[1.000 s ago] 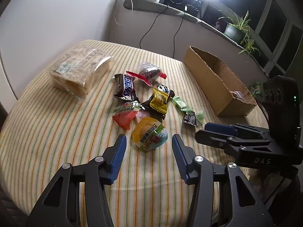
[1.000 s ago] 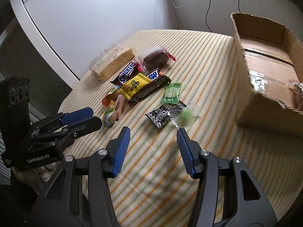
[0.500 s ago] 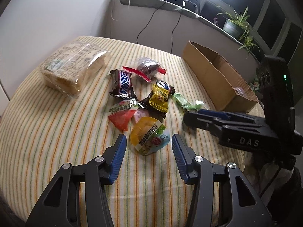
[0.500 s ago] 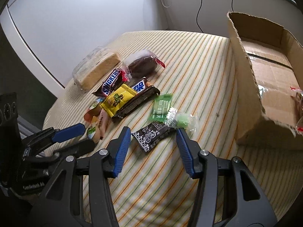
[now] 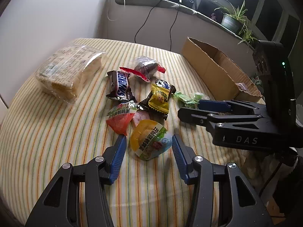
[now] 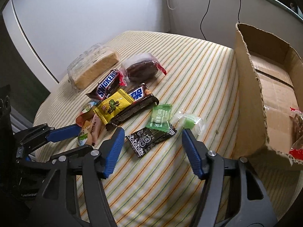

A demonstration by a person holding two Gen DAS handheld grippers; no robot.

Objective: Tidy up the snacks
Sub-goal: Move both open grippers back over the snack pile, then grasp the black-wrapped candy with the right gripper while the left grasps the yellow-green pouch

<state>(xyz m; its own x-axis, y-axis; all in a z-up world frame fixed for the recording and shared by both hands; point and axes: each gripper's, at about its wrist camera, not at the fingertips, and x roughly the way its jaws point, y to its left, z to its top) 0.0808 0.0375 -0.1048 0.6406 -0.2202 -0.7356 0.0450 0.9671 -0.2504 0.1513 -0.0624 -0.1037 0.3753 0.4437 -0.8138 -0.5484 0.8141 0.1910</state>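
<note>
Several wrapped snacks lie in a pile on the striped table [image 5: 56, 141]. My left gripper [image 5: 148, 141] is open, its blue pads on either side of a yellow and green egg-shaped pack [image 5: 148, 139], not squeezing it. My right gripper [image 6: 152, 138] is open around a black patterned packet [image 6: 149, 137], with a green packet [image 6: 161, 117] and a clear-wrapped green candy [image 6: 189, 122] just beyond. A Snickers bar [image 5: 120, 86], a yellow packet [image 5: 159, 97] and a red-ended dark pastry [image 5: 145, 68] lie further out. The cardboard box [image 6: 274, 98] stands at the right.
A large clear-wrapped cake block [image 5: 70, 71] lies at the far left of the table. The box holds a red-trimmed snack [image 6: 297, 128] in its near corner. Cables and a windowsill with potted plants [image 5: 233, 20] run behind the table. The right gripper [image 5: 208, 109] reaches into the left wrist view.
Both grippers have moved forward and down toward the pile. The left one has closed in around the egg-shaped pack, the right one around the black packet. Both stay open.
</note>
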